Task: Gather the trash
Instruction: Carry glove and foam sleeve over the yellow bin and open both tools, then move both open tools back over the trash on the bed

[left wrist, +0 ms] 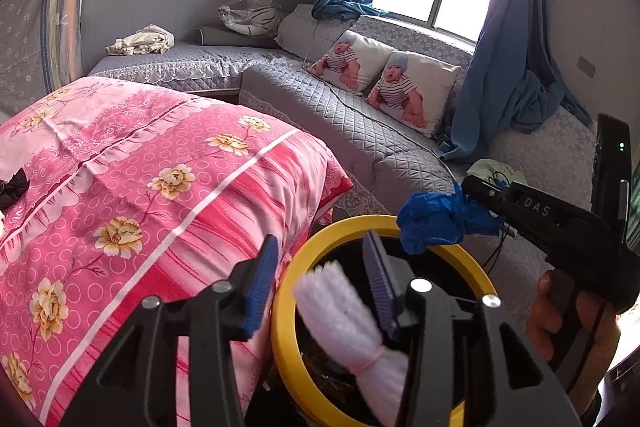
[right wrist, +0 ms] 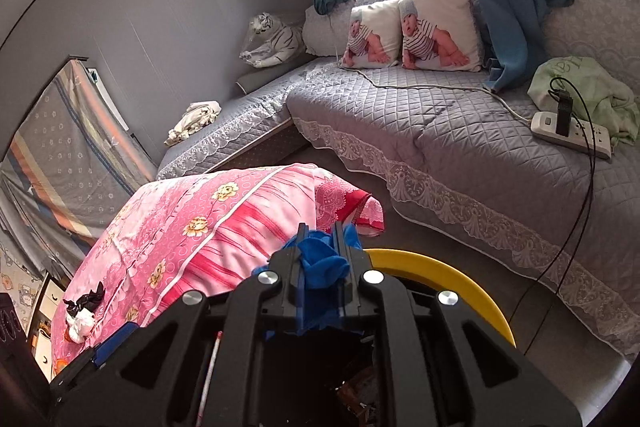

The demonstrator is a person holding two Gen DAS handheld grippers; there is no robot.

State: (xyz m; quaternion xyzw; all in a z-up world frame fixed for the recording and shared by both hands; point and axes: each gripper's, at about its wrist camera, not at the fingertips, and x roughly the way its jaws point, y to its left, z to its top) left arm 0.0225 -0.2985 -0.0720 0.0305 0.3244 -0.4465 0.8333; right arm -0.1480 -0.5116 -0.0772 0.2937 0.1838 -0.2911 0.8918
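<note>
A yellow-rimmed bin (left wrist: 285, 311) (right wrist: 440, 269) stands below both grippers, beside a table under pink flowered cloth (left wrist: 160, 167). My left gripper (left wrist: 320, 279) is open over the bin's mouth. A white bundle (left wrist: 344, 323) tied with a pink band lies blurred between its blue pads, close to the right one and clear of the left. My right gripper (right wrist: 320, 239) (left wrist: 470, 187) is shut on a crumpled blue glove (right wrist: 320, 263) (left wrist: 436, 217) that hangs over the bin's far rim. Black and white crumpled scraps (right wrist: 82, 307) lie on the pink cloth.
A grey quilted corner sofa (right wrist: 400, 115) fills the space behind, with two printed cushions (right wrist: 412, 35). A white power strip (right wrist: 572, 133) and a black cable (right wrist: 588, 187) lie on it near a green cloth (right wrist: 592, 87). A hand (left wrist: 548, 315) holds the right gripper's handle.
</note>
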